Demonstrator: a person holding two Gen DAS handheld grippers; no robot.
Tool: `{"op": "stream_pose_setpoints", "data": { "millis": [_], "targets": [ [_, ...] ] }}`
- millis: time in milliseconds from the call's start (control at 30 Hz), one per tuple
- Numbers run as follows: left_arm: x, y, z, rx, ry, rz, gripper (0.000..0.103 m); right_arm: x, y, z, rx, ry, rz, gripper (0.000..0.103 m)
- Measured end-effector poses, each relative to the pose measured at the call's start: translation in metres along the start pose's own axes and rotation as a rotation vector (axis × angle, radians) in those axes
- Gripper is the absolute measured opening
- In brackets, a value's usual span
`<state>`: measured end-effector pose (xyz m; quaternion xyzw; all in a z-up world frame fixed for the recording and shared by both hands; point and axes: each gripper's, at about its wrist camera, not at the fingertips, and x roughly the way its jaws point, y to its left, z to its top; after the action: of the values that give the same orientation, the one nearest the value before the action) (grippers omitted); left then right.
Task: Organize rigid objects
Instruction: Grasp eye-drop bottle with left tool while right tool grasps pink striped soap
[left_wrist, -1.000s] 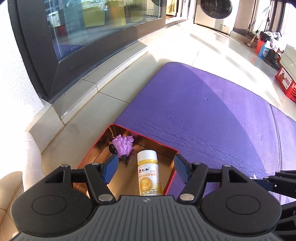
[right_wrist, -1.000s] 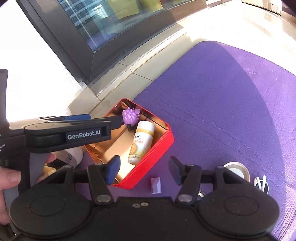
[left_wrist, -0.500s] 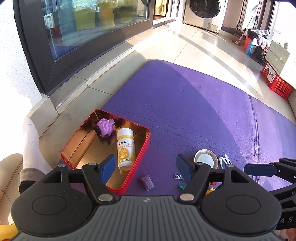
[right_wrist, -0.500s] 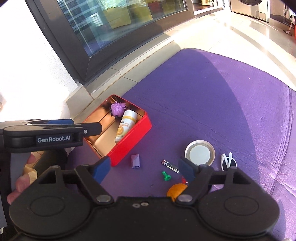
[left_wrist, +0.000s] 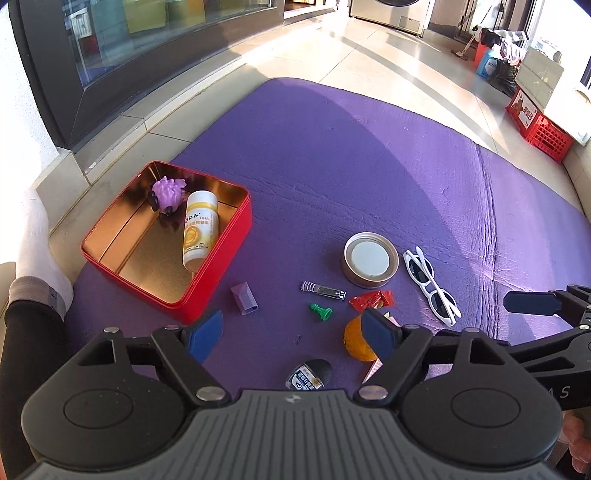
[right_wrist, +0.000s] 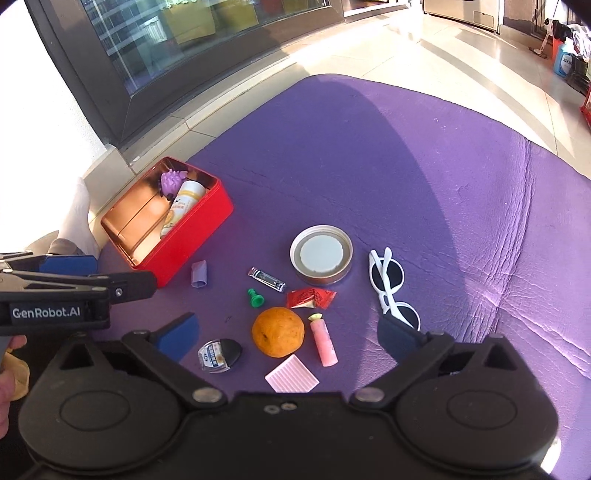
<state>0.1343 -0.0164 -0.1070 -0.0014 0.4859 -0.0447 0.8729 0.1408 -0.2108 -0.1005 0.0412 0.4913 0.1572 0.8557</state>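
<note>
A red tin box (left_wrist: 221, 254) (right_wrist: 192, 236) on the purple mat holds a purple spiky toy (left_wrist: 168, 192) and a white-and-yellow bottle (left_wrist: 199, 229). Loose on the mat lie a purple block (left_wrist: 243, 297), nail clippers (left_wrist: 323, 290), a green chess pawn (left_wrist: 320, 312), a red wrapper (left_wrist: 371, 300), a round lid (left_wrist: 371, 260), white sunglasses (left_wrist: 430, 286), an orange (right_wrist: 277, 331), a pink tube (right_wrist: 324, 339), a pink ridged pad (right_wrist: 291, 377) and a small black bottle (right_wrist: 219, 355). My left gripper (left_wrist: 291, 334) and right gripper (right_wrist: 286, 338) are open, empty, above the items.
The purple mat (left_wrist: 369, 166) lies on a tiled floor beside a dark window frame (left_wrist: 74, 92). A person's leg in a white sock (left_wrist: 33, 236) is left of the tin. Red crates (left_wrist: 539, 122) and cleaning supplies stand far right.
Both grippers have pulled back and up from the tin, so the loose items on the mat have come into view. Both remain open. Nothing on the mat moved.
</note>
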Motion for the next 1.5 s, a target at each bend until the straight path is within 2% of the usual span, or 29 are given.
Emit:
{"op": "stream_pose_setpoints", "data": {
  "millis": [200, 600, 800, 1033, 1367, 1500],
  "targets": [
    [0.026, 0.001, -0.02, 0.006, 0.066, 0.017, 0.082, 0.009, -0.002, -0.017, -0.04, 0.037, -0.026, 0.103],
    [0.082, -0.008, -0.047, 0.092, 0.215, 0.004, 0.082, 0.041, 0.007, -0.041, -0.216, 0.132, 0.029, 0.095],
    [0.099, -0.015, -0.049, 0.154, 0.24, 0.014, 0.082, 0.054, 0.013, -0.051, -0.3, 0.161, 0.067, 0.083],
    [0.11, -0.017, -0.053, 0.175, 0.27, 0.004, 0.082, 0.069, 0.017, -0.06, -0.368, 0.181, 0.084, 0.077],
    [0.126, -0.02, -0.056, 0.23, 0.271, 0.012, 0.081, 0.09, 0.015, -0.069, -0.427, 0.179, 0.054, 0.065],
    [0.135, -0.018, -0.056, 0.23, 0.282, 0.016, 0.081, 0.097, 0.012, -0.068, -0.425, 0.183, 0.047, 0.057]
  ]
}}
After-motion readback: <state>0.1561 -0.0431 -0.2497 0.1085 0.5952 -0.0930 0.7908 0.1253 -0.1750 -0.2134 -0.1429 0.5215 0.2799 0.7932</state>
